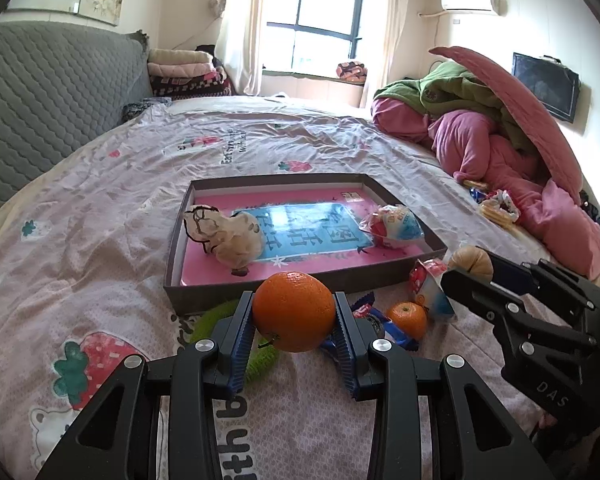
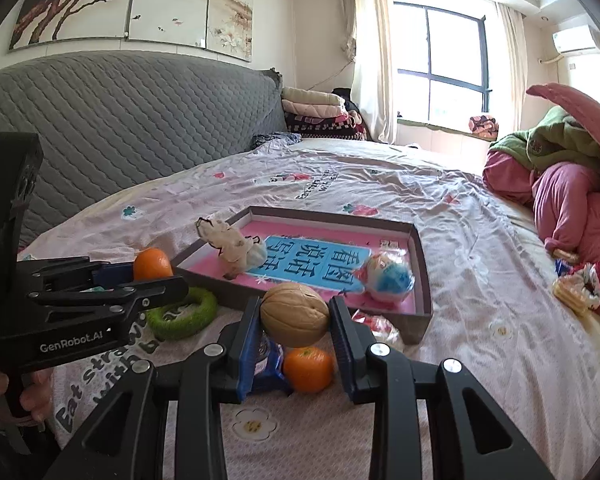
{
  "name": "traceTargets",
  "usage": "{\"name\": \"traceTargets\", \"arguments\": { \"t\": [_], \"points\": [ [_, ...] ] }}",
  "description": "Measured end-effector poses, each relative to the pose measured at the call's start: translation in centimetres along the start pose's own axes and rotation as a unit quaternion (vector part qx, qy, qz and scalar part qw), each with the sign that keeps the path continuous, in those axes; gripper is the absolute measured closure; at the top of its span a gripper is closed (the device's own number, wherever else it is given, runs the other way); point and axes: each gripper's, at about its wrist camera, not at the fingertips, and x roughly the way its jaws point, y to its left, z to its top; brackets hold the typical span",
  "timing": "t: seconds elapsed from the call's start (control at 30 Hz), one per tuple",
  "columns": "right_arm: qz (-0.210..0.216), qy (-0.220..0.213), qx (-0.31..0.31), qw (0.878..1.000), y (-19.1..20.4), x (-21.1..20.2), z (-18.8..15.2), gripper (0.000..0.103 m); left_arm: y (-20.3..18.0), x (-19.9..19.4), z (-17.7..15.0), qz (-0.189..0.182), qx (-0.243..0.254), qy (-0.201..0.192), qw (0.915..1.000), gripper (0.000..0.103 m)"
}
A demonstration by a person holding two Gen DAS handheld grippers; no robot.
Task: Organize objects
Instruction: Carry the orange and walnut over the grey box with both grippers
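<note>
My left gripper point(image 1: 294, 300) is shut on a large orange point(image 1: 294, 314) and holds it just above the bedsheet, in front of the shallow box tray point(image 1: 260, 282). My right gripper point(image 2: 294, 308) is shut on a tan walnut point(image 2: 294, 316), also near the tray's point(image 2: 420, 268) front wall. Each view shows the other gripper: the right gripper point(image 1: 470, 270) with the walnut point(image 1: 471, 262) at right, the left gripper point(image 2: 156, 276) with the orange point(image 2: 153, 264) at left. In the tray lie a beige plush toy point(image 1: 230, 236) and a wrapped blue-and-white snack point(image 1: 394, 226).
On the sheet before the tray lie a small orange point(image 2: 309, 368), a blue snack packet point(image 2: 266, 366), a green fuzzy ring point(image 2: 180, 314) and a white-and-red packet point(image 1: 432, 290). More snack packets point(image 2: 576, 288) lie by the pink bedding heap point(image 1: 500, 160) at right. A grey headboard point(image 1: 40, 100) stands at left.
</note>
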Motion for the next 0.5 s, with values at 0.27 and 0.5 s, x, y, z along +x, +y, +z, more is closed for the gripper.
{"name": "traceTargets", "arguments": {
  "t": [0.27,0.5],
  "points": [
    [-0.001,0.000,-0.006,1.000,-0.4,0.7,0.9,0.069,0.3,1.0,0.7,0.004,-0.001,0.014,0.9999,0.065],
    [-0.003,-0.006,-0.010,1.000,-0.8,1.5,1.9,0.069,0.6,1.3,2.2,0.010,0.006,0.004,0.9999,0.065]
  ]
}}
